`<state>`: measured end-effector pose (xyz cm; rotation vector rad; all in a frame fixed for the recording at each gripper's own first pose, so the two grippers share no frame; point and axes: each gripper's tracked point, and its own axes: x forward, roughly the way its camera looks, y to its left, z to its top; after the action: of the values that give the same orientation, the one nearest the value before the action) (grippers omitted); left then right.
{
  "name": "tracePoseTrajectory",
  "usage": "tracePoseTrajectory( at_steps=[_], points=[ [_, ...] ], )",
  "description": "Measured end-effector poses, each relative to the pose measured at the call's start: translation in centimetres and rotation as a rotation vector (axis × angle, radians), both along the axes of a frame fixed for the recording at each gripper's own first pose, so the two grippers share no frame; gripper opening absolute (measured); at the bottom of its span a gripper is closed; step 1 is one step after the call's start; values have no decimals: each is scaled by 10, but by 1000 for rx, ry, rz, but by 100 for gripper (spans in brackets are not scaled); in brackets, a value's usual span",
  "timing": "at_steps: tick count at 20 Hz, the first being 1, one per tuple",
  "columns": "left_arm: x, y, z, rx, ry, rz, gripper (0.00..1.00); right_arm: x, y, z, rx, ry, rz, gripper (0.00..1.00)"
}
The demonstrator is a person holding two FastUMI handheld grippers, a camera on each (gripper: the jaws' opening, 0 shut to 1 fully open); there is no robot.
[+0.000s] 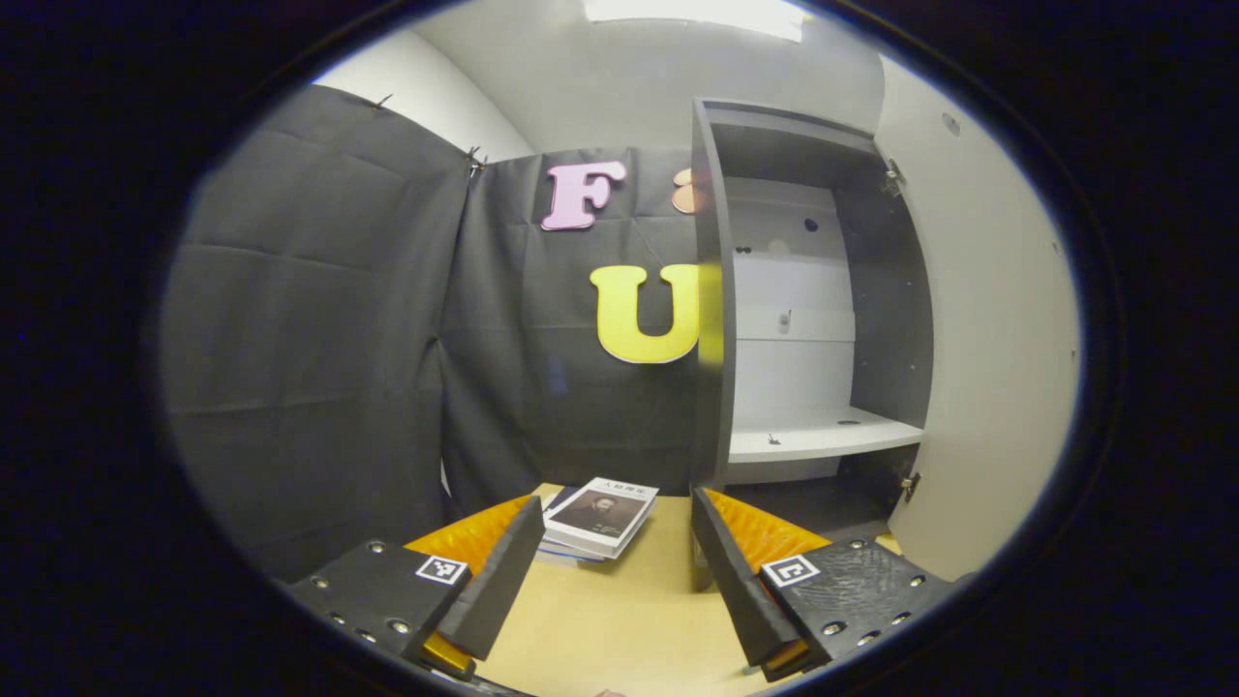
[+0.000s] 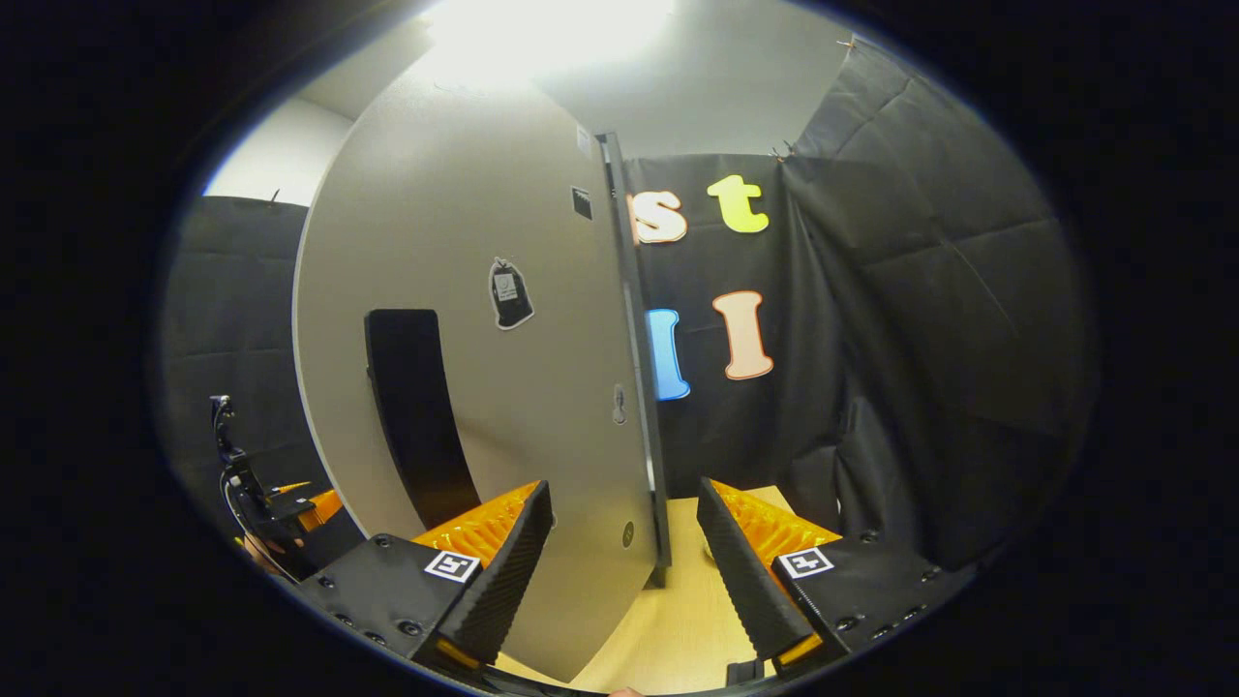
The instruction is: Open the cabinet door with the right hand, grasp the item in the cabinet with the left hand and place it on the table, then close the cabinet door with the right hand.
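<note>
A small stack of books (image 1: 600,518) lies on the wooden table (image 1: 619,620), just left of the cabinet (image 1: 711,290). The cabinet is open, showing grey inner walls and a white shelf (image 1: 823,436). Its pale door (image 1: 987,339) is swung out to the right. My left gripper (image 1: 616,503) is open above the table, fingers pointing at the books and the cabinet's left wall. In the right gripper view the door (image 2: 465,242) fills the left half, with a black handle strip (image 2: 416,416). My right gripper (image 2: 624,489) is open, its fingers either side of the door's free edge (image 2: 644,407).
Black cloth walls close in the booth behind and on both sides. The left gripper (image 2: 266,503), held by a hand, appears at the far left of the right gripper view, beyond the door. A small dark tag (image 2: 510,293) is stuck on the door face.
</note>
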<state>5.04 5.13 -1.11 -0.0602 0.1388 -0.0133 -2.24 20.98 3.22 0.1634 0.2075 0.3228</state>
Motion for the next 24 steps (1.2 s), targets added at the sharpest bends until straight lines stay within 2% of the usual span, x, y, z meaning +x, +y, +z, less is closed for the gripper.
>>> tracePoseTrajectory(
  at_steps=[8, 17, 18, 19, 24],
  points=[
    [-7, 29, -6, 7, -2, 10, 92, 11, 55, -3, -6, -7, 66, 96],
    [-22, 69, -8, 40, 7, 54, 92, 32, 111, -29, -15, 48, 130, 96],
    [-24, 73, -10, 40, 11, 61, 94, 34, 115, -32, -19, 51, 136, 96],
    [-24, 74, -10, 38, 13, 65, 92, 37, 118, -34, -23, 53, 140, 97],
    [-27, 82, -10, 38, 10, 78, 92, 48, 127, -39, -20, 62, 149, 98]
  ],
)
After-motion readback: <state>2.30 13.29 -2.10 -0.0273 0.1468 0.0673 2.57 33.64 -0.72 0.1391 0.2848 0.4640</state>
